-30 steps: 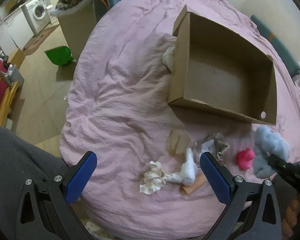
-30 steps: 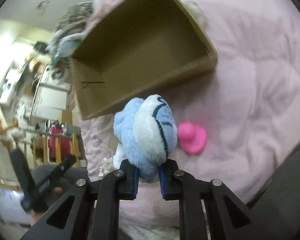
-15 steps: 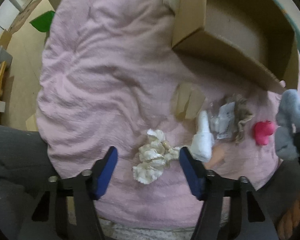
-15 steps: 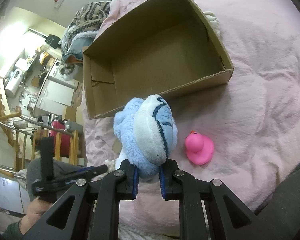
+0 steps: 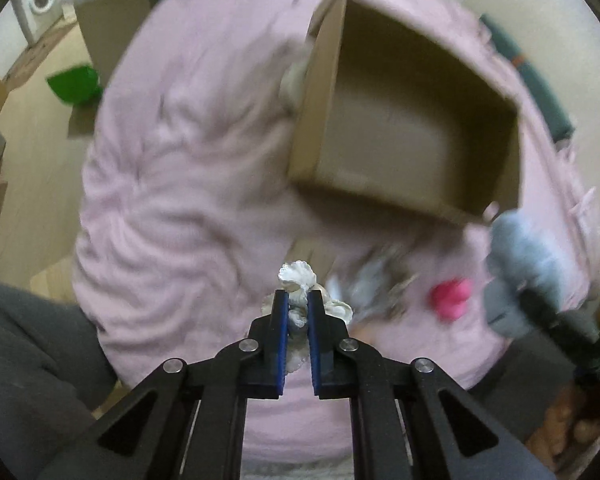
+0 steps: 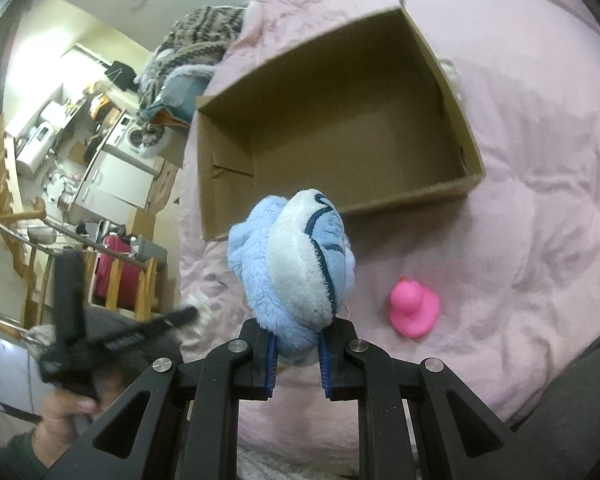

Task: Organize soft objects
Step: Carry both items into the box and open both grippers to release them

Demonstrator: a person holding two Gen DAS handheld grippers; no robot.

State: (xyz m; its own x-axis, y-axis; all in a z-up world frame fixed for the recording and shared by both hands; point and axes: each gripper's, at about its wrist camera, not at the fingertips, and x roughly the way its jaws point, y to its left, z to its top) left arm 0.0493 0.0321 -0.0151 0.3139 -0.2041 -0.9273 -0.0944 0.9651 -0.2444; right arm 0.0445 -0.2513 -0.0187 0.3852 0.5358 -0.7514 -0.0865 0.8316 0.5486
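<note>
A small white frilly cloth toy (image 5: 298,280) is being pinched by the left gripper (image 5: 298,308) above the pink blanket (image 5: 172,200). A fluffy blue plush toy (image 6: 296,264) is being squeezed by the right gripper (image 6: 298,340). Behind them, an open cardboard box (image 6: 466,184) is lying on the blanket, with a pink rubber duck (image 6: 414,308) near it.

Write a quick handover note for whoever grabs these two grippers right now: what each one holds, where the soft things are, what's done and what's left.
Left tongs: shut on the white ruffled cloth, near the bed's front edge.
Right tongs: shut on the blue plush toy, held in front of the cardboard box.
The box sits open on the pink bedspread; nothing shows inside it.
The pink duck lies on the bedspread right of the plush; other small items beside the cloth are too blurred to name.
Done: both items gripped. Left: drop both in the box, then the duck and the rest.
</note>
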